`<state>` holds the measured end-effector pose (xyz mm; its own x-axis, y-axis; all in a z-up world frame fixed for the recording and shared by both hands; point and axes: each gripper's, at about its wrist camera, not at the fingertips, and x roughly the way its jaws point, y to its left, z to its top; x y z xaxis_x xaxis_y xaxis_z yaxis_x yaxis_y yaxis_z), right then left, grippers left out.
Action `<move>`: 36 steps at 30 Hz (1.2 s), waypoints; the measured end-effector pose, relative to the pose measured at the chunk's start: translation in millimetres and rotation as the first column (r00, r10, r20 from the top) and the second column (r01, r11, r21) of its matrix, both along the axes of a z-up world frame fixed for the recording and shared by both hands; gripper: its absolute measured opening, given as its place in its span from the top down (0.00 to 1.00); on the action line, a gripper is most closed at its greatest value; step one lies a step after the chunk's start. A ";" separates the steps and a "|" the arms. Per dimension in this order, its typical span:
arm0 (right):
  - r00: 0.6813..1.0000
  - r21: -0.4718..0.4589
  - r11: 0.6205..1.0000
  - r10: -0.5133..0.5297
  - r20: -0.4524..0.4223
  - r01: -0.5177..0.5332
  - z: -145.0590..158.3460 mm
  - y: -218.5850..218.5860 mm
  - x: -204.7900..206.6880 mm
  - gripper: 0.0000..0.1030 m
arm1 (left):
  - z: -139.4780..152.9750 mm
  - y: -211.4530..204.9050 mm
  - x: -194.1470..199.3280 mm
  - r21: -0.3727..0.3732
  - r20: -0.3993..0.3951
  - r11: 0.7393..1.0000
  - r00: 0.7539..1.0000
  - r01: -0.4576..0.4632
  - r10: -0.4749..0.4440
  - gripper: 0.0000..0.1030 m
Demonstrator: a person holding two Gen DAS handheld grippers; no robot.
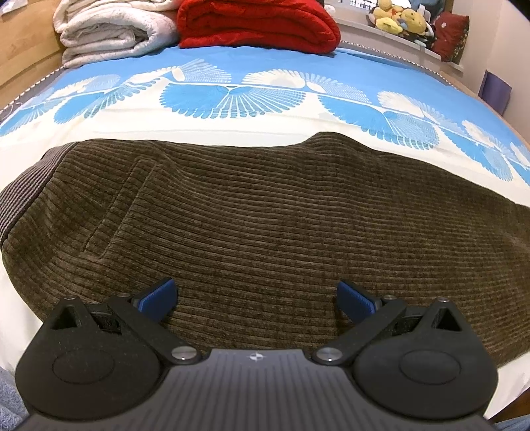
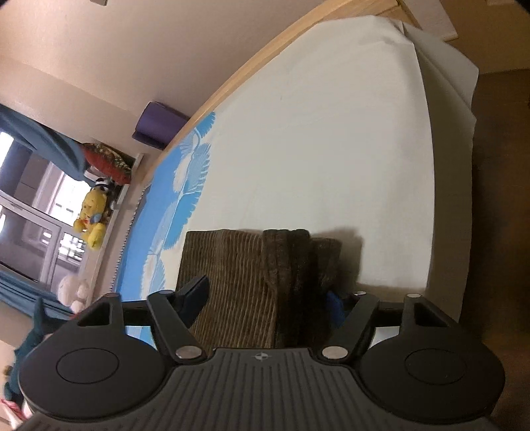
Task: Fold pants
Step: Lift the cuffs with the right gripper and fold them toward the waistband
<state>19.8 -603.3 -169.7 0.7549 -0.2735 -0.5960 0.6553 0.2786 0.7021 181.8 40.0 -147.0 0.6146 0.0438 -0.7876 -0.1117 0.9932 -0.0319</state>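
We are looking at one pair of brown corduroy pants lying across the bed, w/ the left gripper hovering just above, jaws spread wide & empty. The right gripper is straddling a stacked end of the cloth, jaws wide – we cannot tell if they're touching it. We are judging the fabric thick, soft, grippy – best pinched at a layered edge. Also 2 folded blankets, white & red.
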 end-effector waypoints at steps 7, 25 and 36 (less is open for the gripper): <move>0.981 -0.199 0.980 -0.049 -0.190 0.010 50.2 39.7 30.5 0.85 | 21.8 23.4 0.1 -0.089 0.005 0.994 0.998 -0.065 0.066 0.00; 0.210 -0.518 -0.551 0.525 -0.825 -0.655 12.6 509.6 14.8 0.86 | 28.8 56.5 -18.0 -0.105 -0.005 0.992 0.997 -0.074 0.074 0.00; 0.281 -0.665 -0.402 0.680 -0.678 -0.630 72.5 480.1 -1.5 0.86 | 25.1 53.8 -19.9 -0.099 0.001 0.993 0.998 -0.067 0.067 0.00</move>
<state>18.3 -123.2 -97.3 0.8159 0.2578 -0.5176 -0.5001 0.7638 -0.4080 161.9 93.8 -121.8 0.6163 0.0070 -0.7874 -0.1777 0.9754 -0.1304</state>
